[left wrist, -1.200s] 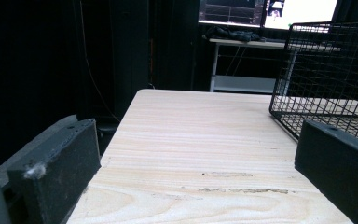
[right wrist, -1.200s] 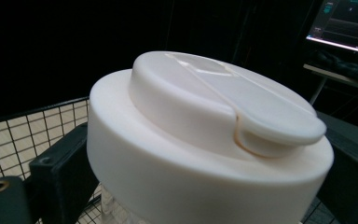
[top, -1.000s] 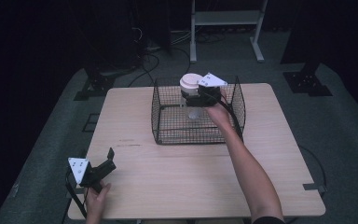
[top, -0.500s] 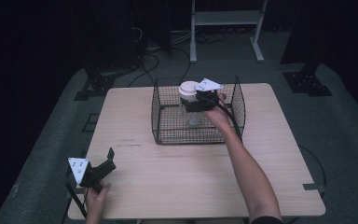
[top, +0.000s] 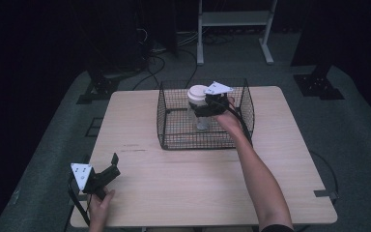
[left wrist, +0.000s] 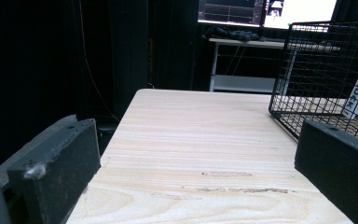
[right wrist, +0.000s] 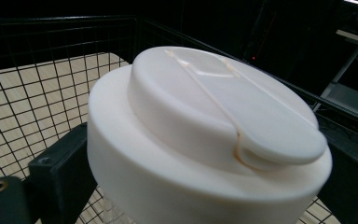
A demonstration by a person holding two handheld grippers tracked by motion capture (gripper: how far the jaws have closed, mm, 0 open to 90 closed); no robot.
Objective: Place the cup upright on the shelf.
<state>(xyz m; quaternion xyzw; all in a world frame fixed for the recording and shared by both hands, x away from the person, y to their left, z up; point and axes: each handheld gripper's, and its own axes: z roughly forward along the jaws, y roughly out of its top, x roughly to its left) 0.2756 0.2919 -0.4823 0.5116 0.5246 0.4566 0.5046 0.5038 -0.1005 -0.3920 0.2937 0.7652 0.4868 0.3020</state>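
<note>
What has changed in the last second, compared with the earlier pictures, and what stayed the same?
The right gripper, shut on the bottle with the white lid, has carried it down into the wire basket; the bottle now sits lower between the basket walls. Whether its base touches the bottom is unclear. The grip has not been let go. The left gripper stayed open and idle at the near left corner of the table, and the basket kept its place.

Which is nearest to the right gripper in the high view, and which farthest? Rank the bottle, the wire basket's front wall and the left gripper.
1. Bottle: between the right gripper's jaws, inside the basket.
2. Wire basket's front wall: just towards the person.
3. Left gripper: table's near-left corner.
</note>
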